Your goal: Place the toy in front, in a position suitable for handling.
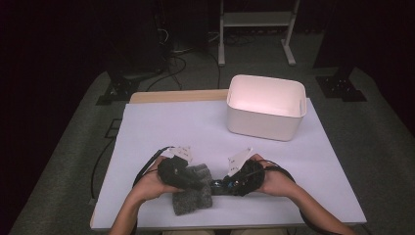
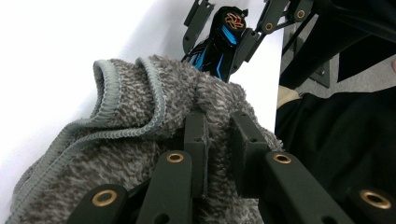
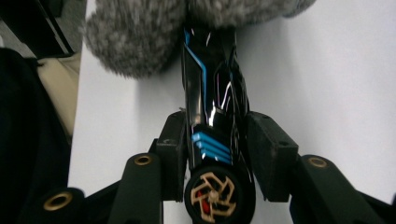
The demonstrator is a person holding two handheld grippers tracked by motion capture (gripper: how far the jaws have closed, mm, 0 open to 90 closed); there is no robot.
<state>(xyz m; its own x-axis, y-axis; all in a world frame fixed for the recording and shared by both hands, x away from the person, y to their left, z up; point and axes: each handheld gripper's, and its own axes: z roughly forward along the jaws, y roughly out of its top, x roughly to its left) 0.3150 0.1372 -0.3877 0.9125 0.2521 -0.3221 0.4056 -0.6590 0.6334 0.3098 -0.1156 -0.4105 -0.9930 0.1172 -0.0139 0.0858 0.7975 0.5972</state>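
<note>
High view: table sheet (image 1: 195, 127) evenly lit from above, room around it nearly black, floor dim. White bin (image 1: 265, 106) blows out to a pinkish glow inside, wall detail lost. Soft, low-res picture; hands and dark gear near the front edge merge into one dark mass, only short shadows under them.

Left gripper view: table surface clipped to pure white at upper left. Fuzzy grey sock (image 2: 140, 140) sharp enough to show knit and hem; black jaw links in front slightly soft; right side falls into black.

Right gripper view: glossy black-and-blue toy (image 3: 215, 116) carries streaky specular glare. Sock at top is blurred. Table bright, flat, faint shadow left of the toy.
</note>
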